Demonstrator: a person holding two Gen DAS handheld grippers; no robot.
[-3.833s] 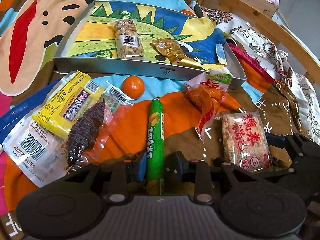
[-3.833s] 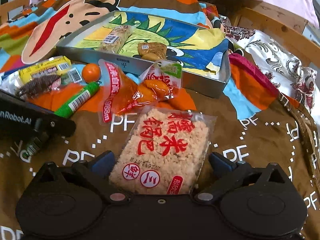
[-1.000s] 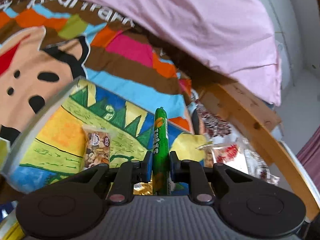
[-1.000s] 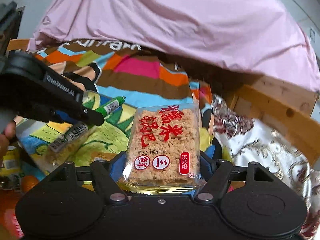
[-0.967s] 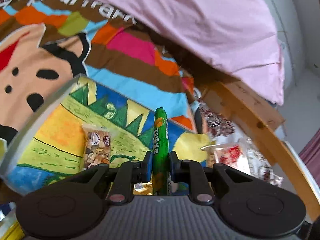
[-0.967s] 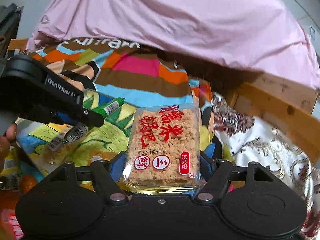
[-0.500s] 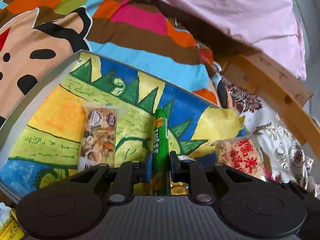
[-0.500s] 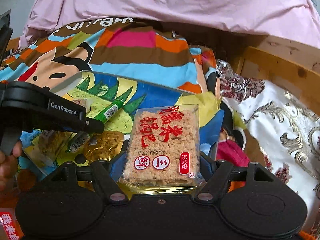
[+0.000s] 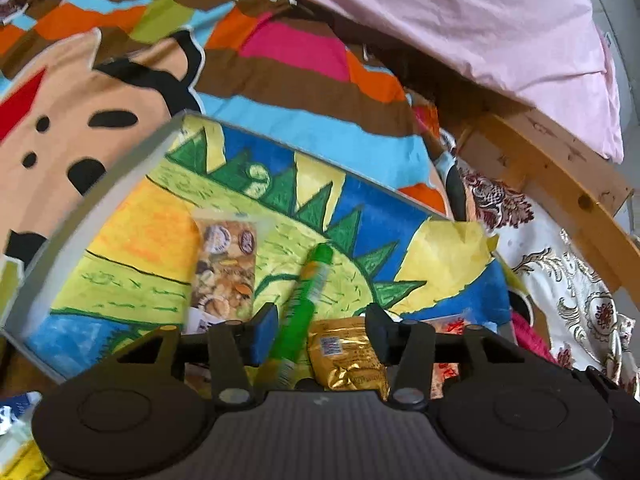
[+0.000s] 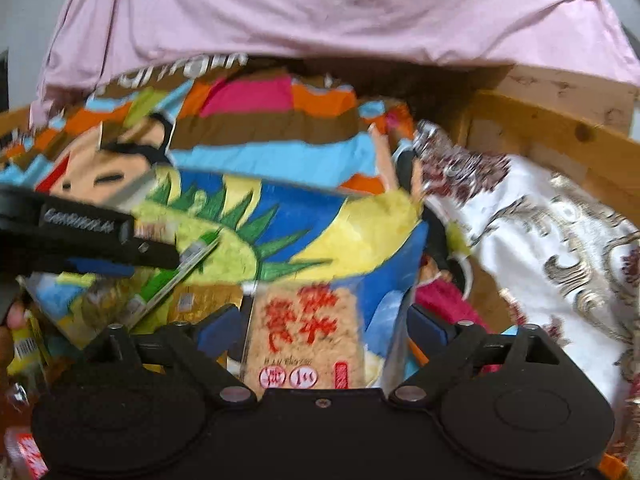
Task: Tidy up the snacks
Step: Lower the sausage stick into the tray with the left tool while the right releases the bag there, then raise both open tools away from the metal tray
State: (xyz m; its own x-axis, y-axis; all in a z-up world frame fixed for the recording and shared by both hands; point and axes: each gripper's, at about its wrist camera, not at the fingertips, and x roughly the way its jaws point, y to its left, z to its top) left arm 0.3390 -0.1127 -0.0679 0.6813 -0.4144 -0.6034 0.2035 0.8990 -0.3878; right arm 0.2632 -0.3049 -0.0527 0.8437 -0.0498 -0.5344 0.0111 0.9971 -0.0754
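Note:
A grey metal tray [image 9: 100, 196] lined with a colourful drawing lies on the bed. My left gripper [image 9: 320, 332] is open above it; the green sausage stick [image 9: 306, 300] lies tilted and blurred between its spread fingers, loose. A nut bar [image 9: 224, 268] and a gold packet [image 9: 348, 352] lie in the tray. My right gripper [image 10: 320, 328] is open over the tray's right end; the rice cracker pack [image 10: 308, 336] sits between its fingers, untouched by either. The left gripper body [image 10: 80, 236] and the sausage [image 10: 176, 276] also show in the right wrist view.
The tray [image 10: 136, 188] rests on a striped cartoon blanket [image 9: 280, 76]. A pink duvet [image 9: 480, 20] lies behind. A wooden bed rail [image 9: 560, 176] and patterned white cloth [image 10: 560, 240] are to the right. More snack packets [image 10: 24, 344] lie at the left.
Both grippers have opened. The sausage has dropped free and tilted in the tray; the rice cracker pack has slipped down from the right fingers onto the tray's right end.

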